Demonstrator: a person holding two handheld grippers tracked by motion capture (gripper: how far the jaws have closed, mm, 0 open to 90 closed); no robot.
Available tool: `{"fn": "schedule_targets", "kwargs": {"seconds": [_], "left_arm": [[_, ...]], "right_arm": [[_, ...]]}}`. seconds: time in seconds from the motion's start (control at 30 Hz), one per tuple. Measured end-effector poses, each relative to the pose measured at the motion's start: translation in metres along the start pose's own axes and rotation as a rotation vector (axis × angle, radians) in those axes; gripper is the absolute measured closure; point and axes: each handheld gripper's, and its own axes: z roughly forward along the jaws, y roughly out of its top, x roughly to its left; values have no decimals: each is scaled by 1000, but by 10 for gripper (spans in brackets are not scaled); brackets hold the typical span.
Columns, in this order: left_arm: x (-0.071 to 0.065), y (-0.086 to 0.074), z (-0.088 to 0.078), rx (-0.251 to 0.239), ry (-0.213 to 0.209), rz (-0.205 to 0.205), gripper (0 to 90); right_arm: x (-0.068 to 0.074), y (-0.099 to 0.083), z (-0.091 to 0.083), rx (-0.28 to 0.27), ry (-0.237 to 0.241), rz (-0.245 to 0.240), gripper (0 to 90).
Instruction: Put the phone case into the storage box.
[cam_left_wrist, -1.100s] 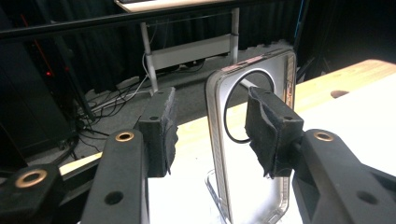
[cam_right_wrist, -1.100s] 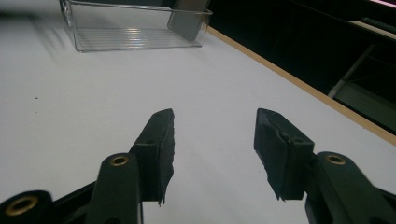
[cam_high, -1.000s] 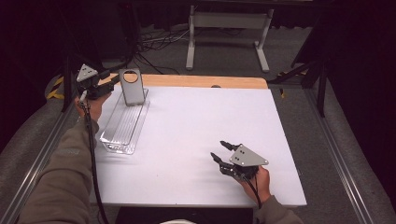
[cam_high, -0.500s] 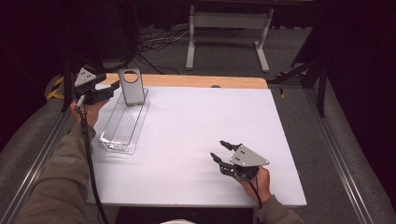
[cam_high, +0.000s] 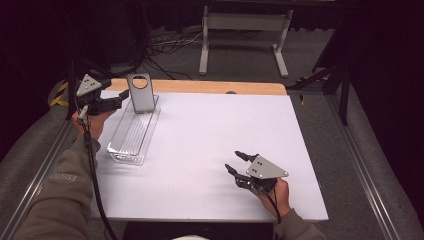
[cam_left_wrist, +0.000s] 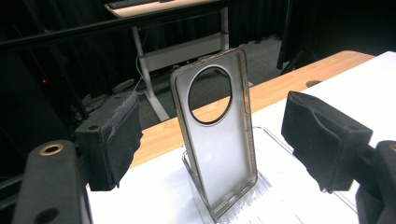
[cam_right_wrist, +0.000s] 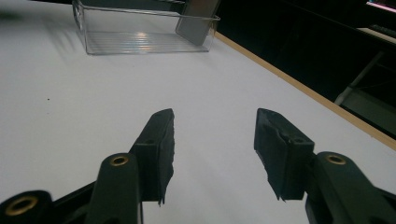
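A translucent grey phone case (cam_high: 142, 100) with a round camera hole stands upright at the far end of a clear plastic tray (cam_high: 127, 145). My left gripper (cam_high: 120, 98) hovers just left of the case, apart from it. Its jaws have just been opening. In the left gripper view the case (cam_left_wrist: 224, 154) rises ahead of the left gripper (cam_left_wrist: 212, 130), between the lines of the two pads (cam_left_wrist: 116, 140), and neither pad touches it. My right gripper (cam_high: 233, 160) rests open near the table's front right, with nothing between its jaws. The right gripper (cam_right_wrist: 214, 121) points toward the tray (cam_right_wrist: 140, 37) and case (cam_right_wrist: 198, 18).
The white tabletop (cam_high: 225, 130) has a wooden strip (cam_high: 215, 87) along its far edge. A metal stand (cam_high: 245, 30) and cables lie on the floor beyond. Rails run along both sides of the table.
My left gripper has spread its jaws and drawn back to the left, off the phone case, which stays standing in the tray. The right gripper has not moved.
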Motion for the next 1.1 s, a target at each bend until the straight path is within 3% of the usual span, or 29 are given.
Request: {"fn": "schedule_targets", "kwargs": {"seconds": [0.47, 0.93, 1.1], "left_arm": [[-12, -2, -4, -8, 30, 22, 86], [-29, -2, -12, -32, -17, 62, 40], [-39, 0, -15, -36, -44, 97, 33]], "right_arm": [[-1, 0, -1, -1, 4, 0, 478], [-3, 1, -4, -10, -5, 7, 468], [-3, 2, -4, -13, -9, 8, 437]]}}
